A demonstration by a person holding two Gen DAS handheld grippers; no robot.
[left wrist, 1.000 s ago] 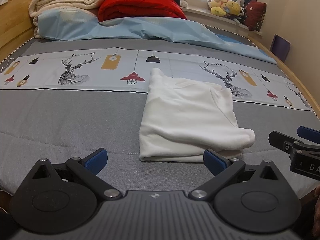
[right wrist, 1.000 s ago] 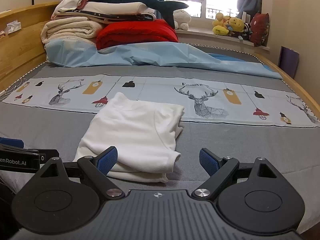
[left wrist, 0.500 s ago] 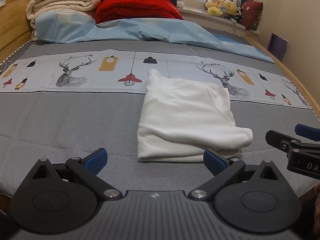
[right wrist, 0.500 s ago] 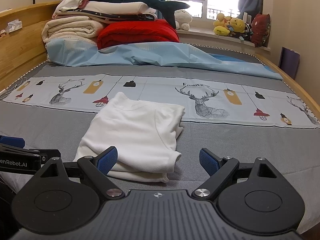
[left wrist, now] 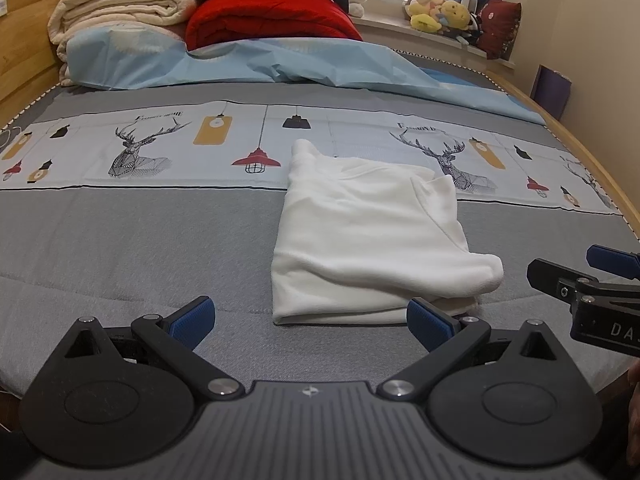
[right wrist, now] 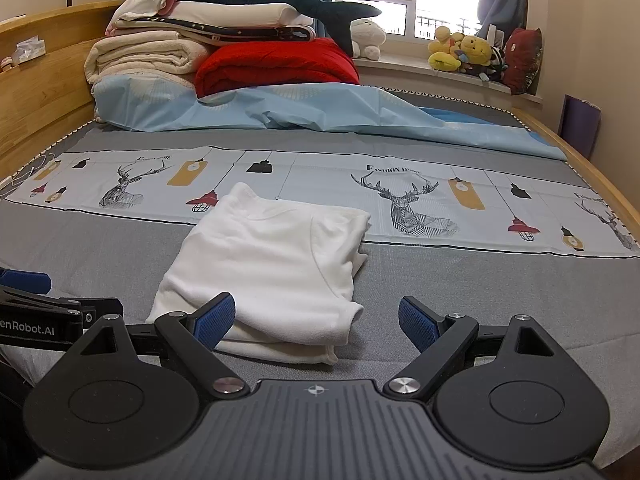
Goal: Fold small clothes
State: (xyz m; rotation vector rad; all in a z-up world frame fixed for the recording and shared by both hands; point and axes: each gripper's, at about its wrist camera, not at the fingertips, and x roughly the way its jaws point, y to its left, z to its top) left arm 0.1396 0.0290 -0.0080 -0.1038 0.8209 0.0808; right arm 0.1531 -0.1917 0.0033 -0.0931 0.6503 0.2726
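Observation:
A small white garment [left wrist: 368, 236] lies folded into a rough rectangle on the grey bed cover [left wrist: 120, 248], one rounded fold sticking out at its right. The left gripper [left wrist: 312, 318] hovers open just short of its near edge, nothing between the blue pads. In the right wrist view the same white garment [right wrist: 272, 268] sits ahead and left of centre, and the right gripper [right wrist: 316, 320] is open over its near right corner, holding nothing. Each gripper's tip shows at the edge of the other's view.
A band printed with deer and lamps [right wrist: 400, 196] crosses the bed behind the garment. Further back lie a light blue sheet [right wrist: 304, 108], a red quilt [right wrist: 276, 64] and stacked blankets [right wrist: 144, 56]. Wooden bed rails [right wrist: 576, 156] run along both sides; plush toys sit on the windowsill.
Both grippers have shifted only slightly, with the garment a little lower and nearer in the views. Garment and jaws are unchanged.

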